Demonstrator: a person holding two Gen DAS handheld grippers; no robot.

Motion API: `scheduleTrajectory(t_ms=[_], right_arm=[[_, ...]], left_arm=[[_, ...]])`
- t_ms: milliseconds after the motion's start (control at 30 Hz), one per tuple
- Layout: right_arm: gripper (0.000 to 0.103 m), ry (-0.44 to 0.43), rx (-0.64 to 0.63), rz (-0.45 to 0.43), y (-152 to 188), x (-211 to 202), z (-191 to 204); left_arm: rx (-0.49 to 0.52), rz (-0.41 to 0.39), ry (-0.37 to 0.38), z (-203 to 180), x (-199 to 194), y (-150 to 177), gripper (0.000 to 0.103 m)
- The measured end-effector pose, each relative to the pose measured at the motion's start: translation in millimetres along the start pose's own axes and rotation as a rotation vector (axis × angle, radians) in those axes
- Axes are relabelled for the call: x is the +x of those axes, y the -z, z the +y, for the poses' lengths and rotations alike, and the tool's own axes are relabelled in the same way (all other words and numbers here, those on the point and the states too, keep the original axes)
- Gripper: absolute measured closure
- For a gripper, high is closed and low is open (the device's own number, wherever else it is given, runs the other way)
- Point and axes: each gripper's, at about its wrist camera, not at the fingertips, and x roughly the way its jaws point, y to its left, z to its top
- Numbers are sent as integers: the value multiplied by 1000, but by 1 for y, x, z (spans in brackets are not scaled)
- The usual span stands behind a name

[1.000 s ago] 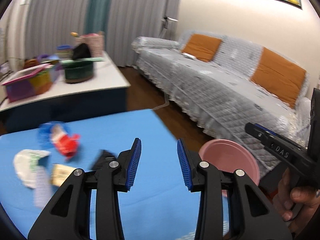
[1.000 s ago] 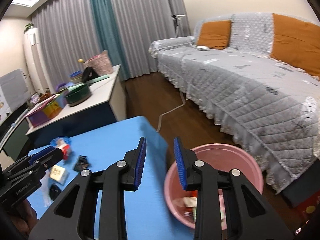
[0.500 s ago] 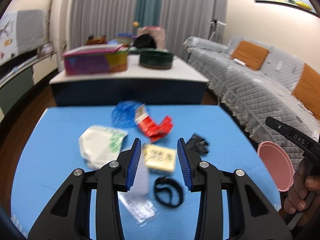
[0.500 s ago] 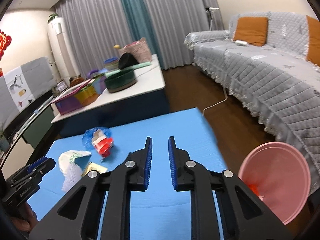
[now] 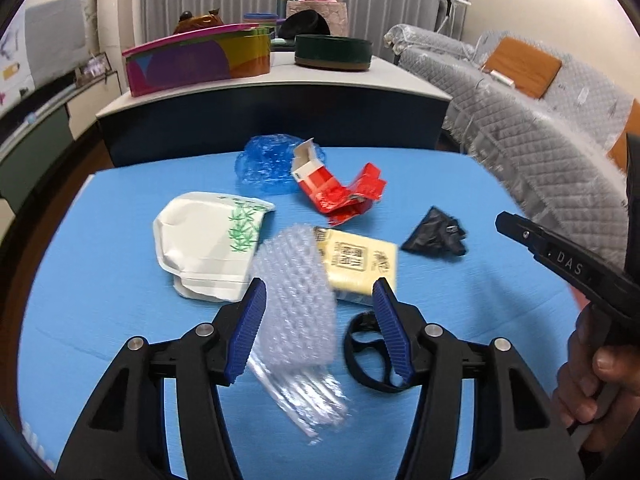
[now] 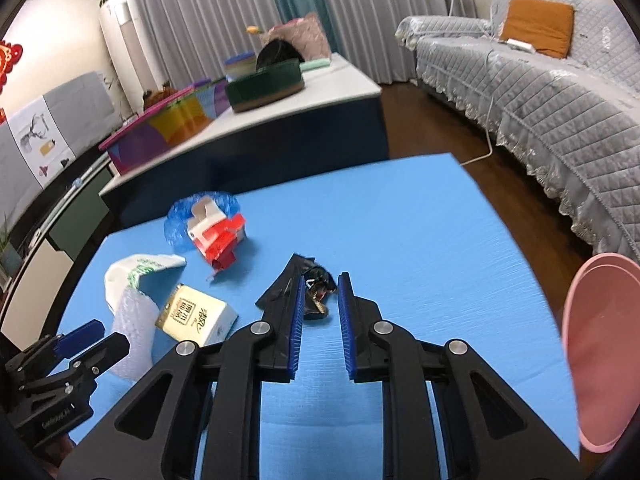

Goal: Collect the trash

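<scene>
Take the yellow pack [image 5: 360, 266] as your landmark on the blue table [image 5: 120, 360].

Left of it lies one white pouch [image 5: 208, 248], flattened: light, fairly stiff, so pinch it at a free edge. Touching the pack's left side, one bubble wrap strip [image 5: 296, 304] sits between the fingers of your left gripper [image 5: 318, 320], whose jaws stand wide apart and clamp nothing. The wrap should be nearly weightless, soft and springy; bite deep across its width or it may slip out.

The pack itself looks like soft tissue in slick film; grip it across the short side. Just in front of it lies one black ring [image 5: 366, 354], thin and flat, hard to lift except by its rim.

Behind the pack sit one blue film wad [image 5: 264, 162] and one torn red carton [image 5: 340, 190], touching each other; both should crush easily.

Right of the pack lies one black wrapper [image 6: 294, 284], crinkly and limp. Your right gripper [image 6: 319, 328] hovers over it, jaws parted and empty. One pink bin [image 6: 600, 356] stands off the table's right edge.
</scene>
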Motion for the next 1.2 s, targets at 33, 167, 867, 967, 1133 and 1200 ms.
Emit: scheduleTrajectory(t_ms=[33, 167, 867, 967, 1133, 1200], right_arm=[[85, -2, -2, 10, 0, 6, 1], [83, -9, -1, 46, 4, 23, 5], [103, -17, -34, 157, 12, 56, 10], [103, -27, -54, 129, 11, 48, 14], [103, -34, -80, 92, 8, 33, 19], [103, -34, -77, 83, 7, 28, 18]], left_arm=[[2, 7, -3, 2, 3, 0, 48], [-8, 44, -21, 9, 13, 0, 51], [-15, 61, -19, 17, 20, -8, 87], [-13, 51, -23, 17, 18, -9, 87], [-10, 37, -24, 17, 12, -10, 88], [-8, 32, -25, 15, 10, -10, 88]])
